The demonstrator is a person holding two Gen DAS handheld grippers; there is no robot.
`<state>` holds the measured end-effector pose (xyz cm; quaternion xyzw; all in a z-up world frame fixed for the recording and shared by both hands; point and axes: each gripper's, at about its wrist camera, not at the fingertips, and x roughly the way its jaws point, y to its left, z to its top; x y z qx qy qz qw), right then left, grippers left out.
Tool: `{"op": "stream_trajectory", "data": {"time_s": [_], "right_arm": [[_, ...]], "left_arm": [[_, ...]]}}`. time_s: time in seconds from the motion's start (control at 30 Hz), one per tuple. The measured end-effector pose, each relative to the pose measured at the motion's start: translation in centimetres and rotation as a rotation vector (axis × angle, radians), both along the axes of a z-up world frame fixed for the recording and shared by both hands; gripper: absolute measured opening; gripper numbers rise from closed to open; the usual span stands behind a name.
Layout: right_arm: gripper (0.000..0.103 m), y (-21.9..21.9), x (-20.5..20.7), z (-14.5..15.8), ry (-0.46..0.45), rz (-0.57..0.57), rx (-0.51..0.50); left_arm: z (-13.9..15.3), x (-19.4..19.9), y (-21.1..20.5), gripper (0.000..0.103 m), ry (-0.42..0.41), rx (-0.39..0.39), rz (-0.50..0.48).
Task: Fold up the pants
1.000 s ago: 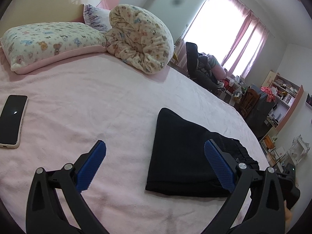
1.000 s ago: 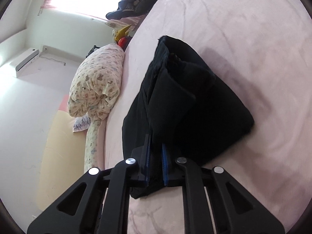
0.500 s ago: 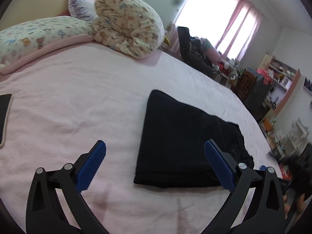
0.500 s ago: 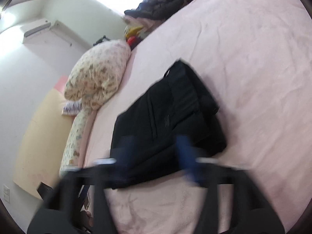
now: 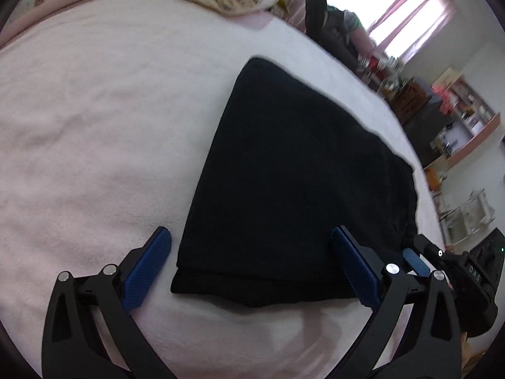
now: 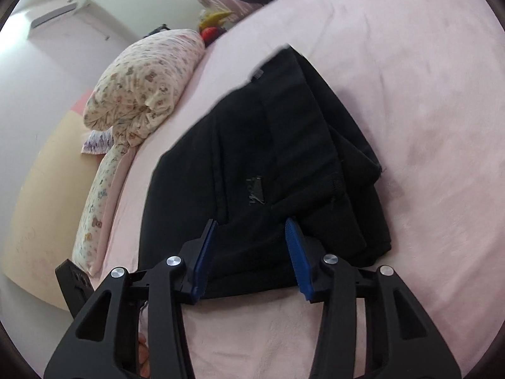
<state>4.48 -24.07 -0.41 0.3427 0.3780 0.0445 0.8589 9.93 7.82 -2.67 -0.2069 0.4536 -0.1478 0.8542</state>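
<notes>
Pink bedding point(image 5: 94, 110) covers a wide bed, and the black pants point(image 5: 284, 173) lie folded into a compact stack on it, well apart from the rolled patterned quilt point(image 6: 148, 79) at the far side.

The left gripper point(image 5: 251, 260) hovers at the near edge of the pants with its jaws spread wide, one blue pad over the bedding just beside the stack's near corner, the other over the cloth; nothing is pinched. The right gripper point(image 6: 254, 252) sits at the adjoining edge. Its jaws have just been closing from a wider spread and now stand at a middling gap, with the stack's edge lying between the pads, which do not visibly press on it.

Judging by the look, the pants are soft, thick, matte knit: light, limp and not slippery, but bulky where layers pile up. They should sag if lifted by one point, so the sensible hold is on a folded edge near a corner, catching all layers at once, with the two grippers spaced along the same side.

The left view shows the smooth top face and the clean near edge, plus shelves point(image 5: 467, 120) and a curtained window point(image 5: 410, 15) beyond the pants. Only the right view reveals the uneven side of the stack, with a waistband, a small label point(image 6: 257, 74) and stepped layers, and an air conditioner point(image 6: 53, 12) on the wall.
</notes>
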Motion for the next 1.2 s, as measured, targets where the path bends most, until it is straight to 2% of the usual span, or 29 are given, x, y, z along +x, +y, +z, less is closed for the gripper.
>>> {"op": "stream_trajectory", "data": {"time_s": [0.07,0.17,0.27,0.33,0.43,0.5,0.53,0.63,0.7,0.77,0.8,0.9,0.93,1.03,1.1,1.13,1.2], "right_arm": [[0.047,0.2,-0.8,1.3,-0.054,-0.008,-0.043],[0.048,0.4,-1.8,2.1,-0.11,-0.022,-0.145],[0.048,0.0,-1.2,0.2,-0.043,-0.018,-0.177],[0.048,-0.2,-1.0,-0.4,-0.04,-0.011,-0.162],[0.048,-0.4,-2.0,0.7,-0.1,-0.02,-0.145],[0.048,-0.7,-2.5,1.3,-0.148,-0.02,-0.127],[0.048,-0.4,-2.3,1.5,-0.15,-0.018,-0.131],[0.048,-0.3,-1.5,1.2,-0.129,0.009,-0.138],[0.048,0.1,-0.7,0.1,-0.07,0.03,-0.147],[0.048,0.3,-0.7,-0.6,-0.06,0.03,-0.149],[0.048,0.3,-0.8,-0.6,-0.065,0.028,-0.147],[0.048,0.5,-0.8,-0.5,-0.064,0.041,-0.164],[0.048,0.6,-1.0,0.0,-0.072,0.043,-0.172],[0.048,0.4,-1.7,1.3,-0.131,0.037,-0.163],[0.048,0.4,-1.6,1.7,-0.133,0.025,-0.223],[0.048,0.4,-1.4,1.7,-0.127,0.025,-0.248],[0.048,0.5,-1.2,1.9,-0.124,0.03,-0.289]], "left_arm": [[0.5,-0.4,0.1,0.101,-0.022,-0.065,-0.021],[1.3,-1.1,-0.1,0.101,-0.088,-0.06,0.005],[2.0,-2.0,-0.8,0.101,-0.165,-0.003,0.03],[3.3,-3.4,-1.5,0.101,-0.26,0.069,0.044],[6.1,-7.2,-3.2,0.101,-0.523,0.237,0.089],[7.1,-8.3,-4.3,0.101,-0.641,0.264,0.027],[7.3,-8.3,-5.3,0.101,-0.654,0.274,-0.043],[6.3,-6.8,-6.9,0.101,-0.586,0.244,-0.166],[4.7,-4.7,-7.6,0.101,-0.455,0.234,-0.206],[2.2,-2.3,-7.6,0.101,-0.262,0.219,-0.223],[1.5,-1.9,-7.5,0.101,-0.222,0.221,-0.234],[1.7,-2.0,-7.9,0.101,-0.237,0.25,-0.25],[2.3,-2.4,-7.8,0.101,-0.262,0.236,-0.248],[4.3,-3.5,-6.3,0.101,-0.366,0.088,-0.238],[5.8,-3.5,-5.2,0.101,-0.441,0.02,-0.173],[6.3,-3.0,-4.5,0.101,-0.45,-0.016,-0.145],[6.6,-1.8,-3.6,0.101,-0.416,-0.083,-0.117]]}}
